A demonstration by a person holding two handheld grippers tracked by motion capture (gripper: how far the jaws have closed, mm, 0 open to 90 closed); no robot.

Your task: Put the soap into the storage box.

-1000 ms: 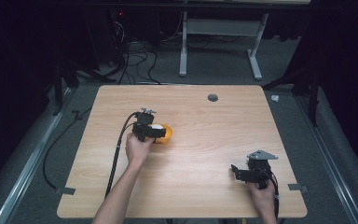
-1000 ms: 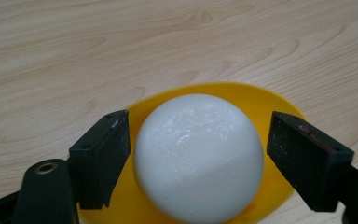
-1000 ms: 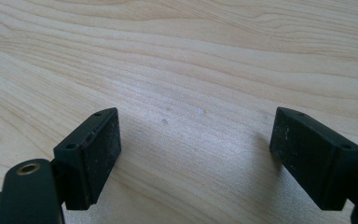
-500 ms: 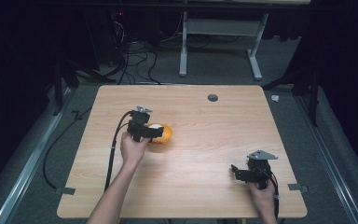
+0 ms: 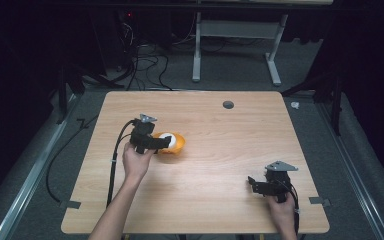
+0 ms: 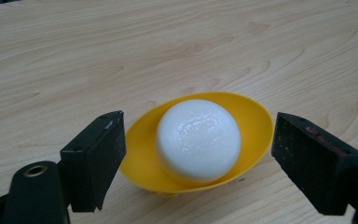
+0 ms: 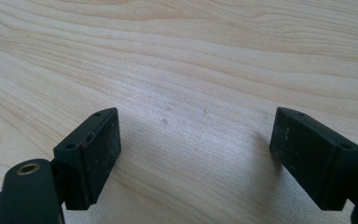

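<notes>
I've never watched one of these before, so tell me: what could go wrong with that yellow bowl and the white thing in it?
The left gripper is open with its jaws either side of the yellow bowl. Closing could tip or slide the shallow bowl on the smooth table. The white puck sits loose and might roll out if the bowl tilts.

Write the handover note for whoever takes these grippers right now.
Left gripper: open, jaws either side of the yellow bowl, not gripping it.
Right gripper: open, holding nothing, low over bare table at the near right.
The bowl sits left of centre on the table with a white puck inside.
Done: puck is in the bowl.
Left: probably close on the bowl or puck; neither is gripped yet.
</notes>
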